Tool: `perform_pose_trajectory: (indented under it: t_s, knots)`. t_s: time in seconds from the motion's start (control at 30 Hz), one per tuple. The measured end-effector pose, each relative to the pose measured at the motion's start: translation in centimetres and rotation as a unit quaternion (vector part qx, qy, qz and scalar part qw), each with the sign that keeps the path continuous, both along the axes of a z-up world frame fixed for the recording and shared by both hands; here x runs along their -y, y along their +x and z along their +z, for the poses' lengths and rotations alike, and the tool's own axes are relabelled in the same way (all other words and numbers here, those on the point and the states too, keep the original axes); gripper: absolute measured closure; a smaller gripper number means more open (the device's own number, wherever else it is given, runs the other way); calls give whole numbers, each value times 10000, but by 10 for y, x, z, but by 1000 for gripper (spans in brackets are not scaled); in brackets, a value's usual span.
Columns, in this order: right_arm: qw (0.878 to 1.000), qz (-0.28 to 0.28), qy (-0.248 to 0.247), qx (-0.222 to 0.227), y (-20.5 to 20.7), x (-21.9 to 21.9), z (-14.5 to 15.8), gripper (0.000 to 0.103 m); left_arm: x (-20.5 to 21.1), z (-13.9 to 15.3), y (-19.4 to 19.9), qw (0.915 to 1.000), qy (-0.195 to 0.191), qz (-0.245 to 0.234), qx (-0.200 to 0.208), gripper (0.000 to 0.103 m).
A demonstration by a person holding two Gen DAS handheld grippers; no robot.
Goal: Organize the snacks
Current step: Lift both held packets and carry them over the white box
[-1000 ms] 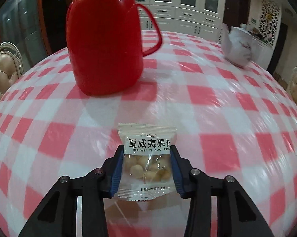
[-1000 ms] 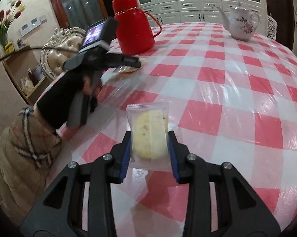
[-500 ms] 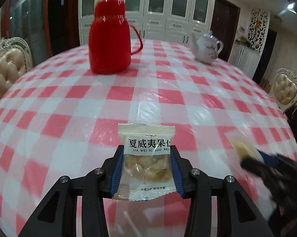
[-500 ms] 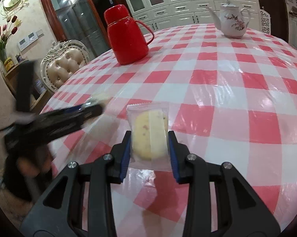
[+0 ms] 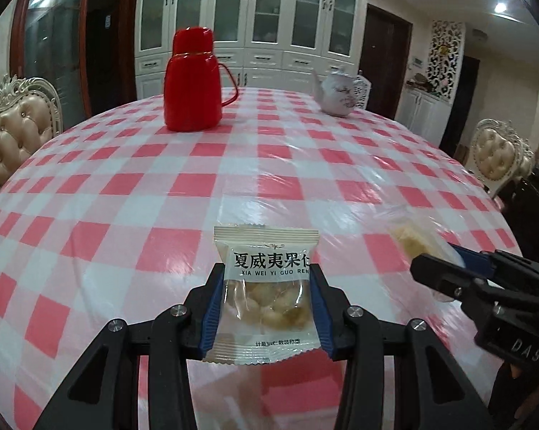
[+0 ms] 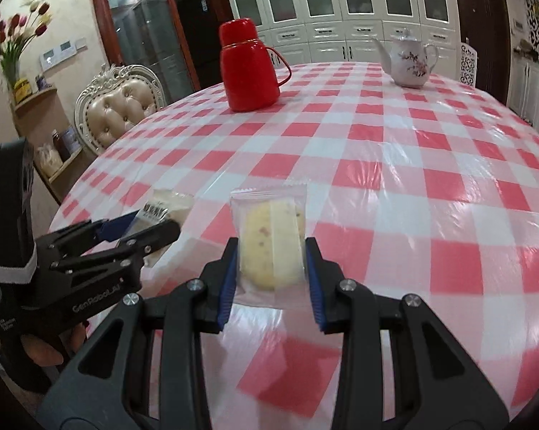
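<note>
My left gripper [image 5: 265,301] is shut on a clear packet of macadamia nuts [image 5: 265,294] with a white printed label, held above the near part of the table. My right gripper [image 6: 271,254] is shut on a clear packet holding a pale yellow cake [image 6: 271,240], also held above the table. The right gripper and its cake packet [image 5: 418,242] show at the right of the left wrist view. The left gripper and its nut packet [image 6: 161,209] show at the left of the right wrist view. The two grippers are side by side and apart.
The round table has a red and white checked cloth [image 5: 197,186] under clear plastic. A red thermos jug [image 5: 192,82] stands at the far left and a white teapot [image 5: 337,95] at the far right. Padded chairs [image 5: 14,136] stand around the table.
My left gripper has pulled back from the red jug toward the near edge and now sits beside my right gripper. Both packets stay gripped.
</note>
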State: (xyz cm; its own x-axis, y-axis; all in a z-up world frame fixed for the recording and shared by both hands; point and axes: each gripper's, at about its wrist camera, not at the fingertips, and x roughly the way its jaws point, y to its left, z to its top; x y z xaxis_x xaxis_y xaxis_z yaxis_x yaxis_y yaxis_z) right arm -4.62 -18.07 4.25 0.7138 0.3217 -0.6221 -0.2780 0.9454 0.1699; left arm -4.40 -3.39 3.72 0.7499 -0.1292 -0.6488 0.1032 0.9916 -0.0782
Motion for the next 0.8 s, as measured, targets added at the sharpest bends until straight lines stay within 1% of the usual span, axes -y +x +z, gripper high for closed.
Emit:
perform_pose_trajectory:
  t_s: [0.13,0.23,0.57,0.8]
  knots:
    - [9998,10,-173,72,-23,-1,1,64,6,-2,-17,9999,-32,-126,8,57]
    - [9995,3,-276,146,-38,2,3,64,12,1,-29,9998,21,-203,63,57]
    - [9988,-127,-341,329,-77,27,12,64,41,4,-53,9983,191,-538,131,57]
    - [9987,-214,-339,302,-92,47,6,64,65,5,-64,9963,276,-797,191,57]
